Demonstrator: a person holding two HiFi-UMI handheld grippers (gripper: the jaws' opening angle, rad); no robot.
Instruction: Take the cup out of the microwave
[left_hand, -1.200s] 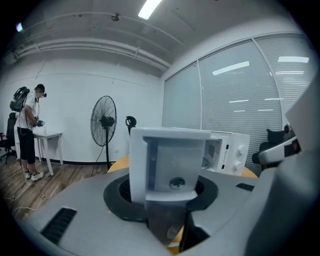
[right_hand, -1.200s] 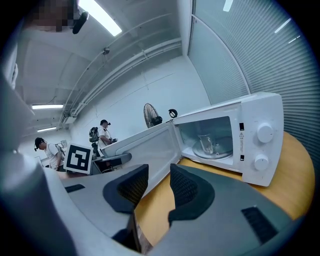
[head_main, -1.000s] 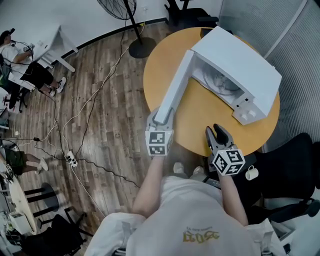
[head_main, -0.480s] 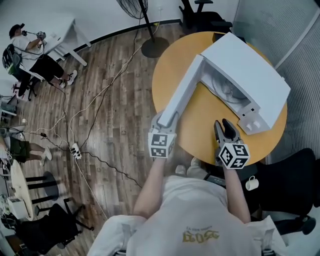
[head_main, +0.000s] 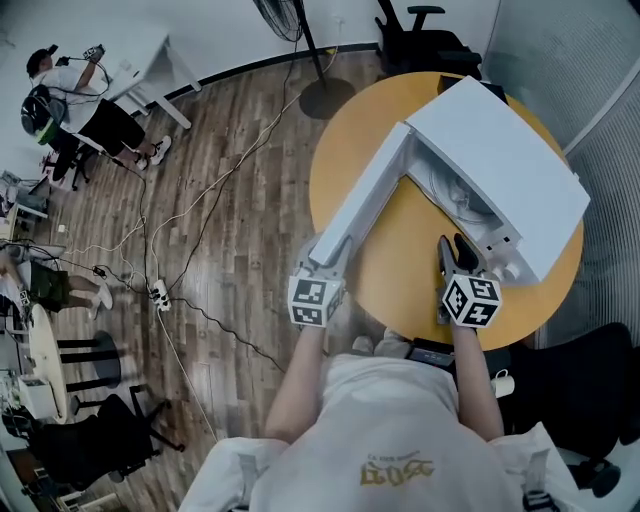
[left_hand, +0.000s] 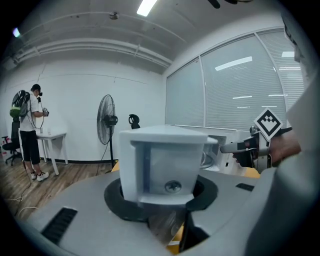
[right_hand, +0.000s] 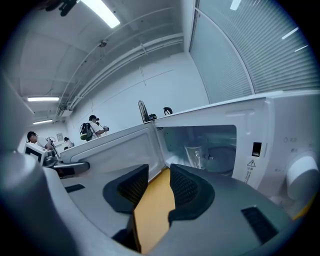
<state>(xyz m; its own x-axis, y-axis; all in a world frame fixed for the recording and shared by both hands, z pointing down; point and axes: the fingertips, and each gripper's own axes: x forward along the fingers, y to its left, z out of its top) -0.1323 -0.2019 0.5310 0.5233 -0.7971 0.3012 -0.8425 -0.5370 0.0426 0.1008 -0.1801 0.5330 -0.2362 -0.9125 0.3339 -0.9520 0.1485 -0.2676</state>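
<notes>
Holding the door (head_main: 365, 195) wide, left gripper (head_main: 327, 252) clamps its edge; right gripper (head_main: 457, 252), jaws apart, empty, faces the cup (right_hand: 196, 156) in the microwave (head_main: 500, 150). Reach in next.

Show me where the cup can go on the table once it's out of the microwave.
Free: the bare wedge of table between the open door and the microwave front, and the strip left of the door. Crowded: the near right, where the right hand-held gripper hangs by the control panel.
</notes>
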